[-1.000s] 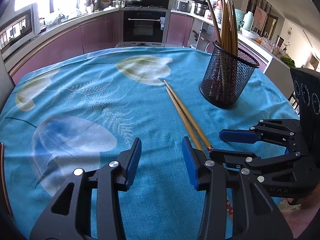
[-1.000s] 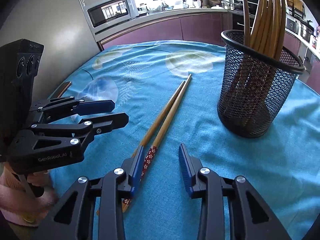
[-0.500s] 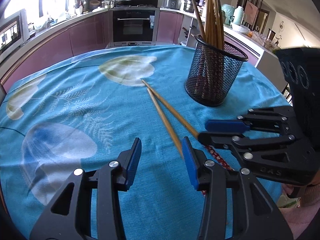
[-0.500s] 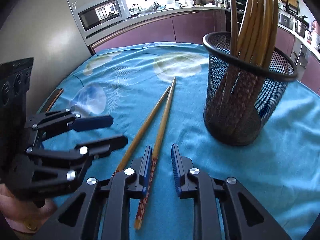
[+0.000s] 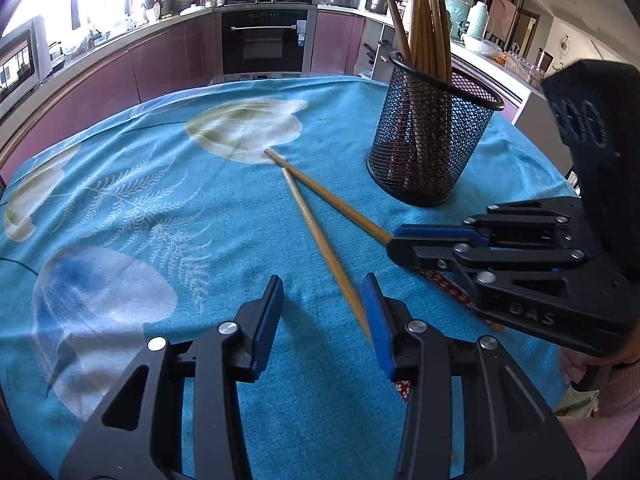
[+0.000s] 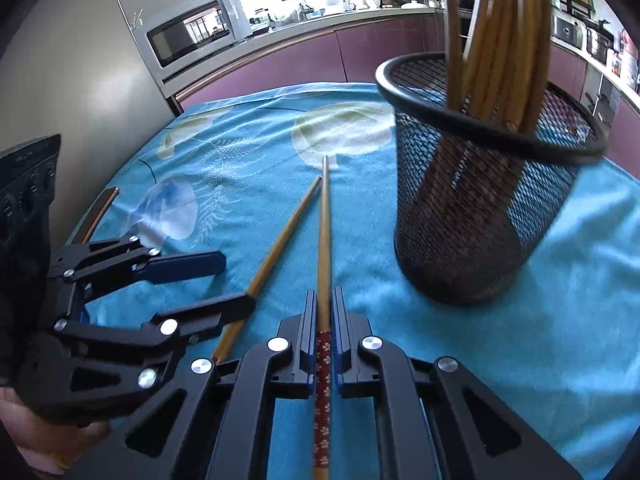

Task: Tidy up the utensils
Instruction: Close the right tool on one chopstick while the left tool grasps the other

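Two wooden chopsticks lie on the blue tablecloth. My right gripper (image 6: 325, 296) is shut on the one with the red flowered end (image 6: 324, 220), which points straight ahead; in the left wrist view this chopstick (image 5: 332, 200) runs into my right gripper (image 5: 394, 240). The other chopstick (image 5: 320, 236) lies between the pads of my left gripper (image 5: 322, 284), close to the right pad; the jaws are closing but not pressing on it. The right wrist view shows that chopstick (image 6: 280, 248) and my left gripper (image 6: 236, 282) to its left. A black mesh holder (image 5: 428, 148) with several chopsticks stands at the right.
The tablecloth (image 5: 160, 200) covers a round table. The mesh holder (image 6: 480, 220) stands close on the right of my right gripper. A brown strip (image 6: 100, 208) shows at the table's left edge. Kitchen counters, an oven (image 5: 264, 44) and a microwave (image 6: 192, 36) lie beyond.
My right gripper's jaws have closed onto the flowered chopstick. My left gripper moved in until the other chopstick lay between its fingers. The two chopsticks' near ends have spread apart.
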`<move>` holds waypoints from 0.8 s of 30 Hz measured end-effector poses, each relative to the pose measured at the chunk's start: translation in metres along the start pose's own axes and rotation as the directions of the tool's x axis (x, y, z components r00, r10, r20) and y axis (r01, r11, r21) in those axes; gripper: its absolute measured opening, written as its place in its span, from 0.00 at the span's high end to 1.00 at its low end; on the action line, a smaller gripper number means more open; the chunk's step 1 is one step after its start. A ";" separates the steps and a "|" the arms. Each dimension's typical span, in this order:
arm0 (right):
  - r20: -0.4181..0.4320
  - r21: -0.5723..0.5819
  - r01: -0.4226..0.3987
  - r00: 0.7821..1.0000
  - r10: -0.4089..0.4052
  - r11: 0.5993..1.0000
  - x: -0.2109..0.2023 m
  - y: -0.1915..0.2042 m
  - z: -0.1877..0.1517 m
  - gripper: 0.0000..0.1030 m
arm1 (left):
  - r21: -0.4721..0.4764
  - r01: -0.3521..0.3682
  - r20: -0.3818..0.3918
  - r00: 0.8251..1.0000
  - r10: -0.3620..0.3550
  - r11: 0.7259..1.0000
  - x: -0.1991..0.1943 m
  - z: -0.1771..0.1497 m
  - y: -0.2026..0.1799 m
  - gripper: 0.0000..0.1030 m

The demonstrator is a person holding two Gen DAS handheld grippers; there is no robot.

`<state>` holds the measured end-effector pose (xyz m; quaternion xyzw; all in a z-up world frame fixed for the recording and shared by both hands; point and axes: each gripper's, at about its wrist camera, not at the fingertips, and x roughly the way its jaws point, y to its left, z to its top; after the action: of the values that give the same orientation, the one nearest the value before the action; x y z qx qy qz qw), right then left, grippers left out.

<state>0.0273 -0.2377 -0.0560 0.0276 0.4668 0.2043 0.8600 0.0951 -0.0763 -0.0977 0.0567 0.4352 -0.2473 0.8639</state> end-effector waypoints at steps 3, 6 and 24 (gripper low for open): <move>-0.012 0.002 -0.004 1.000 0.004 1.000 -0.007 -0.001 -0.008 0.94 | 0.005 -0.002 -0.002 1.000 0.002 1.000 0.004 0.003 -0.001 0.65; -0.034 -0.011 -0.010 0.999 0.010 1.000 -0.013 0.001 -0.014 0.94 | 0.002 -0.005 -0.006 1.000 0.005 1.000 0.006 0.005 -0.001 0.68; 0.023 -0.090 0.069 0.998 -0.067 0.994 0.010 0.011 0.012 0.94 | -0.031 -0.021 -0.023 1.000 0.020 0.999 0.011 0.013 0.010 0.90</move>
<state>0.0384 -0.2217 -0.0548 -0.0255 0.4490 0.1958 0.8714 0.1148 -0.0753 -0.0998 0.0504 0.4481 -0.2312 0.8621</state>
